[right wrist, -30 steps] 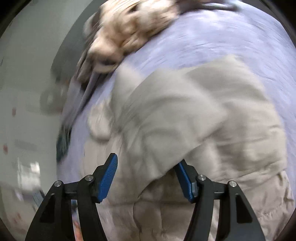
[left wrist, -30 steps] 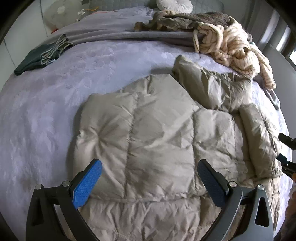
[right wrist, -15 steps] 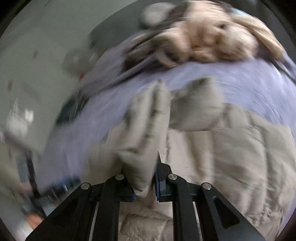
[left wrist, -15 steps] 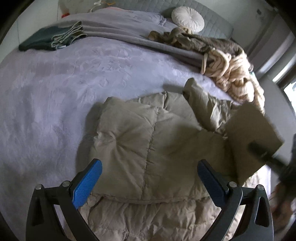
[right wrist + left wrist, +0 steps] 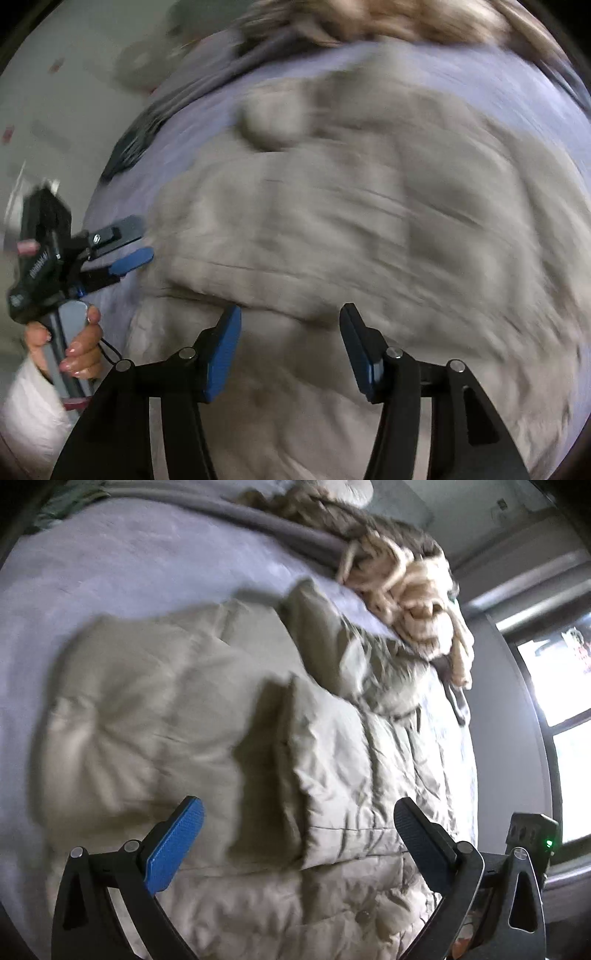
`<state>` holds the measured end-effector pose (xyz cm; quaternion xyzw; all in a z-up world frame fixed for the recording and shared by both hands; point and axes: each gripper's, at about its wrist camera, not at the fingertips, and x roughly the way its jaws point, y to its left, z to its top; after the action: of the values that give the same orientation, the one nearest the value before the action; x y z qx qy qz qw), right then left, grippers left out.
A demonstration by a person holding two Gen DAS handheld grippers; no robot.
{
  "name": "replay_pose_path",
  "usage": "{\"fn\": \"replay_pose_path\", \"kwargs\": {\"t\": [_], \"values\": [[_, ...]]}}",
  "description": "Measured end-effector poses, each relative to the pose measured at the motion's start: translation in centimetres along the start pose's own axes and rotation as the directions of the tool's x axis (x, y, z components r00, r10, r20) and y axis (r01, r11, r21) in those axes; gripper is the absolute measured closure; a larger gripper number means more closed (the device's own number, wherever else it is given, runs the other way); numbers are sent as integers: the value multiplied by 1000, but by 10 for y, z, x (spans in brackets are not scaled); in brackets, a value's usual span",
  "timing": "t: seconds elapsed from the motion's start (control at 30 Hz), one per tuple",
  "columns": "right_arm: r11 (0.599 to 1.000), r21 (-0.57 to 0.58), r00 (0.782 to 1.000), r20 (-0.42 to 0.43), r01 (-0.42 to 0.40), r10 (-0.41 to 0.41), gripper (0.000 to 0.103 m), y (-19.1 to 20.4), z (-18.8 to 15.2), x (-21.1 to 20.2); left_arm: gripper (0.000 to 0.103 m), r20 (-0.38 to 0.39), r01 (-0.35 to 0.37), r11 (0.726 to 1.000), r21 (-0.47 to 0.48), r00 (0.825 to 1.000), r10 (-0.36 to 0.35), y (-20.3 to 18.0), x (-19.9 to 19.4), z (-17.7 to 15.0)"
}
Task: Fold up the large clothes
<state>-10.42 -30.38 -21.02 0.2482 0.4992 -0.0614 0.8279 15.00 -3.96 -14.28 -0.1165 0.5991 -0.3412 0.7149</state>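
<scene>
**Q:** Lavender bedspread (image 5: 122, 572) under everything, right? What are the claws doing?

**A:** Yep. Left gripper (image 5: 299, 830) hangs wide open over the beige puffer jacket (image 5: 207, 709), nothing between its blue pads. Right gripper (image 5: 290, 343) is spread apart too, empty, just above the same jacket (image 5: 369, 221).

**Q:** And the jacket itself?

**A:** It's lying on the bed with both sleeves folded in over the body. Further back there's a cream knit heap (image 5: 413, 590), and a window (image 5: 561, 686) off to the side. The right view is quite blurry.
</scene>
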Motion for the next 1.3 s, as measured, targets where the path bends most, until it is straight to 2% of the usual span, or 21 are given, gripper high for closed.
{"fn": "replay_pose_path", "kwargs": {"t": [0.1, 0.2, 0.27, 0.37, 0.4, 0.43, 0.47, 0.57, 0.63, 0.73, 0.83, 0.87, 0.9, 0.97, 1.0, 1.07, 1.13, 1.17, 1.2, 1.27, 1.3], "values": [[978, 210, 999, 35, -23, 16, 43, -65, -14, -24, 0, -28, -5, 1000, 17, 1000, 5, -9, 19, -2], [904, 418, 992, 120, -88, 41, 43, -127, -27, -45, 1, -41, -22, 999, 27, 999, 23, -20, 35, -2], [845, 515, 980, 194, -145, 49, 43, -160, -34, -57, 28, -51, -34, 999, 33, 998, 36, -25, 42, -3], [771, 602, 961, 271, -210, 51, 44, -194, -35, -62, 82, -81, -65, 997, 50, 994, 69, -30, 50, -5], [755, 617, 958, 280, -223, 55, 50, -199, -33, -61, 87, -88, -69, 996, 60, 993, 74, -29, 51, -5], [750, 625, 959, 281, -219, 47, 78, -205, -30, -62, 87, -67, -81, 995, 66, 994, 86, -31, 46, -7], [762, 620, 964, 263, -187, 22, 90, -206, -25, -63, 90, -48, -88, 993, 73, 995, 91, -32, 42, -8], [826, 542, 965, 262, -153, 6, 95, -191, -5, -66, 90, 21, -136, 984, 111, 991, 135, -32, 25, -14], [874, 472, 968, 252, -115, -9, 96, -179, 5, -71, 90, 7, -170, 980, 104, 985, 170, -24, 29, -14], [900, 435, 978, 199, -37, -56, 96, -179, 4, -64, 90, -11, -199, 975, 102, 979, 201, -13, 39, -15], [889, 458, 986, 154, -16, -61, 96, -189, 2, -46, 86, 8, -244, 963, 117, 970, 245, -14, 38, -19], [881, 472, 987, 149, -25, -52, 96, -192, 3, -42, 75, 23, -271, 956, 114, 963, 270, -16, 35, -19], [876, 481, 988, 149, -33, -44, 96, -192, 4, -42, 56, 43, -316, 942, 112, 949, 313, -17, 30, -19], [877, 479, 989, 141, -41, -31, 90, -191, 4, -46, 31, 102, -407, 908, 105, 912, 397, -18, 15, -20], [886, 462, 993, 116, -40, -16, 80, -189, 3, -51, 31, 145, -441, 892, 99, 893, 426, -18, 4, -20], [908, 416, 996, 92, -54, 18, 55, -183, -2, -61, 31, 165, -444, 890, 102, 890, 425, -18, -8, -17], [938, 341, 991, 131, -62, 18, 52, -173, -6, -83, 42, 194, -432, 897, 96, 892, 409, -17, -20, -13], [946, 319, 987, 157, -64, 14, 52, -170, -7, -92, 61, 201, -421, 902, 101, 896, 395, -18, -24, -10], [949, 308, 978, 208, -63, -2, 52, -172, -6, -105, 68, 195, -407, 906, 114, 904, 381, -22, -23, -6], [934, 350, 964, 266, -71, -26, 52, -185, 2, -114, 68, 189, -381, 914, 142, 917, 352, -36, -13, 3], [904, 414, 958, 286, -109, -15, 52, -202, 9, -111, 68, 193, -374, 914, 158, 919, 343, -41, -9, 6]]}}
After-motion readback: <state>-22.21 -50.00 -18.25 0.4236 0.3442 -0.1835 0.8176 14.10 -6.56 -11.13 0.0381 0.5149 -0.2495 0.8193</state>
